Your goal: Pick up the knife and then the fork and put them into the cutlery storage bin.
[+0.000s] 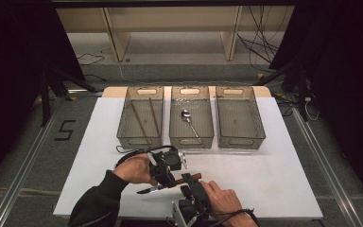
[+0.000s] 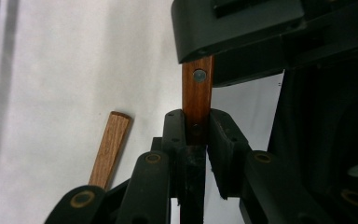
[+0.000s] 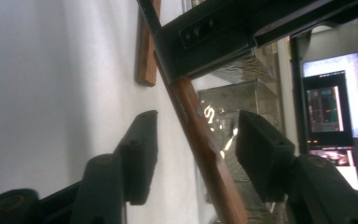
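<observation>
Fingertips of my left gripper (image 2: 196,119) stand nearest in the left gripper view, clamped from both sides on the wooden handle of a knife (image 2: 196,93), just below its rivet. From this grip the handle runs straight ahead, away from me along the line of the fingers, and its far end passes under the body of my right gripper (image 3: 196,126).

High view, left to right: a dark blade tip points toward the left edge of the bench (image 1: 274,179). It looks to be this knife's, though I cannot be sure. Then comes the left gripper, then the brown handle end, then the right gripper. The long axis runs left to right, slightly raised at the handle end.

Right gripper view: my right fingers are spread wide, and the handle crosses the gap between them on a diagonal, touching neither. I judge that closing them here would catch the handle across its width.

A second wooden handle (image 2: 112,140) lies flat on the bench, just beside the held one and apart from it.
</observation>
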The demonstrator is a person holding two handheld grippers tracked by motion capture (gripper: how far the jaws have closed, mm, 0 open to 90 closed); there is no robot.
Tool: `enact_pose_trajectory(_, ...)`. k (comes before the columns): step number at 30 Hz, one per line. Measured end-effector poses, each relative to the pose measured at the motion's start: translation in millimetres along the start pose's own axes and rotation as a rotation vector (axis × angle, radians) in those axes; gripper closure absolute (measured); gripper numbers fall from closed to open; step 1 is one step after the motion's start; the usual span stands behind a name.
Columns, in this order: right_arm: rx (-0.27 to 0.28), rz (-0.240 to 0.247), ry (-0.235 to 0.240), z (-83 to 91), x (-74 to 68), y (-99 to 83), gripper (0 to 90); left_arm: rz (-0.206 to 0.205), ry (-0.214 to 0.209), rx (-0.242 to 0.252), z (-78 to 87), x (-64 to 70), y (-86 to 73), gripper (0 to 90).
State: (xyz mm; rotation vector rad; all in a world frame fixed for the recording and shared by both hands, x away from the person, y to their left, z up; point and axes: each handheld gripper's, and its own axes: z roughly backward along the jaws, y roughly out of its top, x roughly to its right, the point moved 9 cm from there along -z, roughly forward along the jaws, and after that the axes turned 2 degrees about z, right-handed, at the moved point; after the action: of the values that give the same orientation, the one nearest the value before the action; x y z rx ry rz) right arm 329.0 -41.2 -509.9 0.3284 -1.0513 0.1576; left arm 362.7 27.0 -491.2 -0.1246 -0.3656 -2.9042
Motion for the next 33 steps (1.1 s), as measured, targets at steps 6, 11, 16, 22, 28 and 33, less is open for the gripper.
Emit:
enact_pose_trajectory(6, -0.011, 0.035, -0.018, -2.4, -0.3, -1.5, 57.5, 0.003, -0.006, -0.007, -1.3, 1.0, 0.1, 76.9)
enact_pose_trajectory(11, -0.010, 0.075, -0.022, -2.5, -0.9, -0.5, 62.7, -0.001, -0.014, -0.014, -1.7, 2.2, -0.2, 76.9)
enact_pose_trajectory(16, -0.013, 0.085, -0.029, -2.7, -3.3, -1.4, 69.2, 0.006, -0.016, -0.012, -1.8, 2.4, -0.1, 76.9)
enact_pose_trajectory(22, -0.019, 0.129, -0.019, -3.0, -6.9, -2.6, 75.7, 0.008, -0.023, -0.013, -1.2, 3.3, -0.4, 76.8)
enact_pose_trajectory(28, -0.019, 0.157, -0.002, -2.4, -9.0, -3.5, 79.5, 0.016, -0.033, 0.000, -0.1, 3.8, -0.1, 76.4)
enact_pose_trajectory(33, -0.032, 0.148, 0.011, -0.7, -8.4, -6.0, 80.2, 0.028, -0.013, 0.019, 4.6, 0.1, -1.6, 72.5)
